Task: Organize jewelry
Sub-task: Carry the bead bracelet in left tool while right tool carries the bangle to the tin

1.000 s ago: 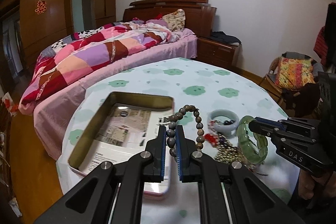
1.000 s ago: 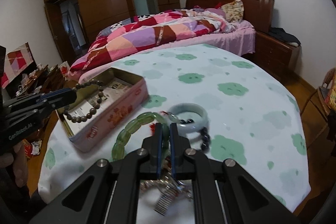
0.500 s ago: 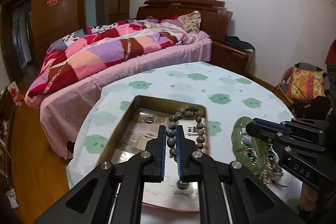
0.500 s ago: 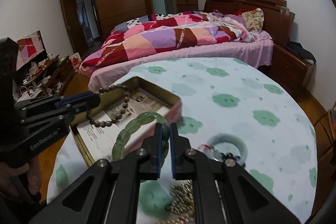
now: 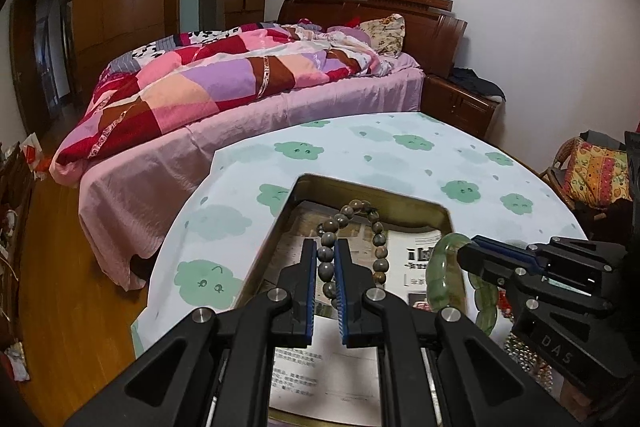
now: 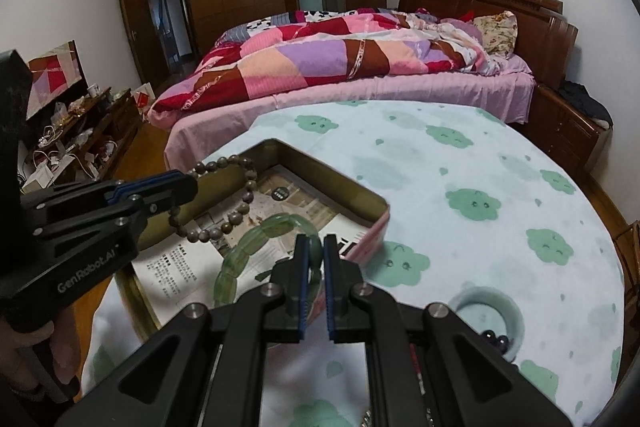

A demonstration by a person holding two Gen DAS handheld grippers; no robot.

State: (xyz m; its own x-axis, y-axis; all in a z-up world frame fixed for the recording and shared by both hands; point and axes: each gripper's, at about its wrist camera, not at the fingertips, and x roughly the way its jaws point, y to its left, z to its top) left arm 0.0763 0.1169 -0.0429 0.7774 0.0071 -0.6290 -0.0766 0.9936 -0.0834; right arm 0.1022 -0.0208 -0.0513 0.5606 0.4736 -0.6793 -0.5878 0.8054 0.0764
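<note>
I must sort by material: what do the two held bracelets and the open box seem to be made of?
Beaded bracelet: matte brown-grey round beads, probably wood or seed. Green bracelet: translucent glossy segments, jade-like stone or glass. Box: thin metal tin, dull gold inside, pink outside.

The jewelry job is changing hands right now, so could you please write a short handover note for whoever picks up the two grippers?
Left gripper: shut on the brown bead bracelet, held above the open tin.
Right gripper: shut on the green bangle, also over the tin.
Done: both pieces lifted and brought over the tin; neither is released yet.
Left: lower and release both into the tin, then fetch the pale bangle, the dark beads lying in it and the gold bead pile, all on the tablecloth.
</note>
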